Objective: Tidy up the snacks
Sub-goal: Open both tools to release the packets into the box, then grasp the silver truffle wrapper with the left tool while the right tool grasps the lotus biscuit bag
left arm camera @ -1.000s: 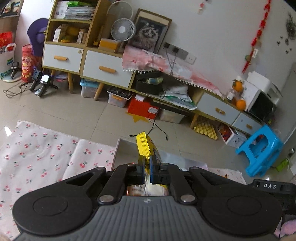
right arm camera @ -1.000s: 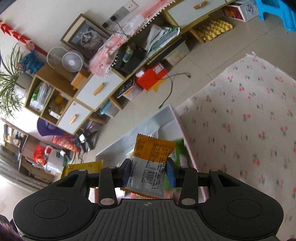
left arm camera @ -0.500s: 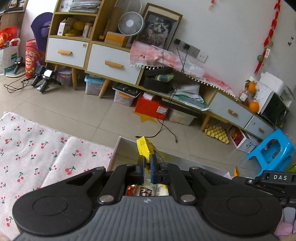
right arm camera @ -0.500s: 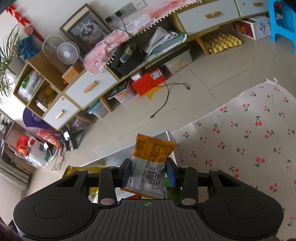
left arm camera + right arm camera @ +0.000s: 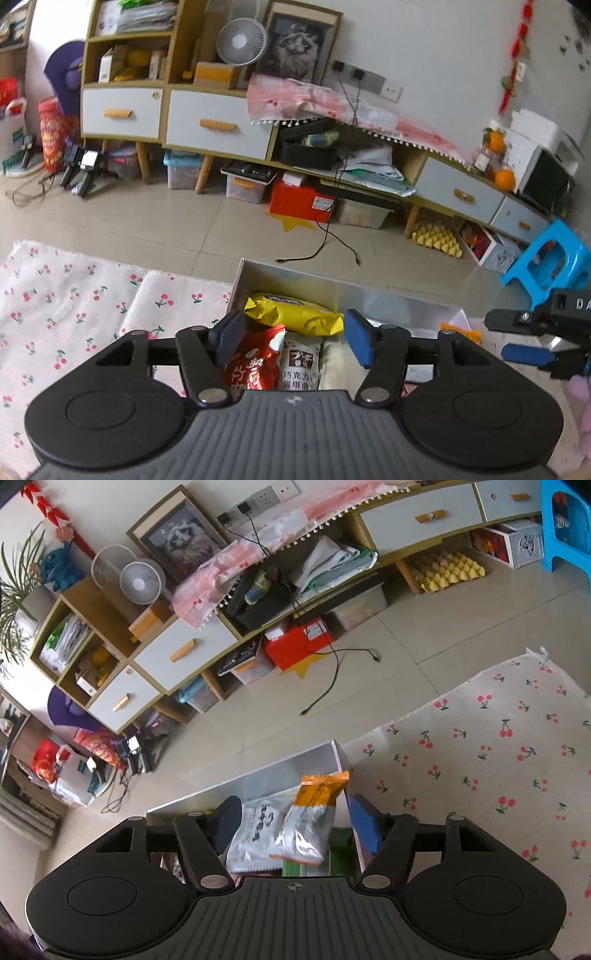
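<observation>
Glossy crinkled foil-like plastic wraps the yellow snack packet, the red snack bag and the orange-and-silver sachet inside a smooth white plastic storage box. Matt black plastic, ribbed at the near edge, forms the left gripper. Soft cherry-print white cloth covers the surface, beyond it smooth beige floor tiles.

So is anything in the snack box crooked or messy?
A little. The orange-topped packet under the right gripper, whose jaws are opening, leans tilted across a white packet instead of lying flat. The yellow bag sprawls across the red packet. Nothing has spilled out of the white box.
</observation>
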`<state>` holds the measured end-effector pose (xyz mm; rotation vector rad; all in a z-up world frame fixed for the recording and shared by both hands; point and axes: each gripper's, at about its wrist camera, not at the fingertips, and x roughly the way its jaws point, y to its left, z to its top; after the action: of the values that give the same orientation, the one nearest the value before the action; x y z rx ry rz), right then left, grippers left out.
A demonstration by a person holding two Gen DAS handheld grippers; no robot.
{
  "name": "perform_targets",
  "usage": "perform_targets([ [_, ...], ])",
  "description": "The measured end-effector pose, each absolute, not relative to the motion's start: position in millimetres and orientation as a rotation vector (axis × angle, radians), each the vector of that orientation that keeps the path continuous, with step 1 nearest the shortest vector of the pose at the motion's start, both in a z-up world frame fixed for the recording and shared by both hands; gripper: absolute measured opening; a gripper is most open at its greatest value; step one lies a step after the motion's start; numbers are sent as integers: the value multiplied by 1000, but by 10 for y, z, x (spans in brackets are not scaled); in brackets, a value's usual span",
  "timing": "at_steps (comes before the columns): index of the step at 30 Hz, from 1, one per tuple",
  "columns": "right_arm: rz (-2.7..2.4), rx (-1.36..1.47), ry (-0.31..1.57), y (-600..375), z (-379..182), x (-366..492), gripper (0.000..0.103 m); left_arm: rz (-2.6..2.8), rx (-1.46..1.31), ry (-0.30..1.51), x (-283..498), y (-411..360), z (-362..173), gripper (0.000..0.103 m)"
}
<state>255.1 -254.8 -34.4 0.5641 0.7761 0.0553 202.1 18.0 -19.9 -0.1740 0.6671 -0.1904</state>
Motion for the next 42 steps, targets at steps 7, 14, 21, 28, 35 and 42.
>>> perform_targets([
  [7,55,546,775,-2549,-217,2257,76,-200,-134,678,1834,175,-94,72],
  [14,75,462,783,-2449,-104,1873,80,-204,-88,708,1580,168,-72,84],
  [21,113,367,786,-2309,-50,1414,85,-236,-6,723,1214,189,-68,97],
  [28,150,307,797,-2162,-81,1020,87,-266,49,745,871,258,-119,101],
  [35,163,254,824,-2046,-185,733,88,-307,95,769,563,339,-206,102],
  [42,174,185,829,-1942,-397,500,91,-364,162,780,250,448,-405,102],
])
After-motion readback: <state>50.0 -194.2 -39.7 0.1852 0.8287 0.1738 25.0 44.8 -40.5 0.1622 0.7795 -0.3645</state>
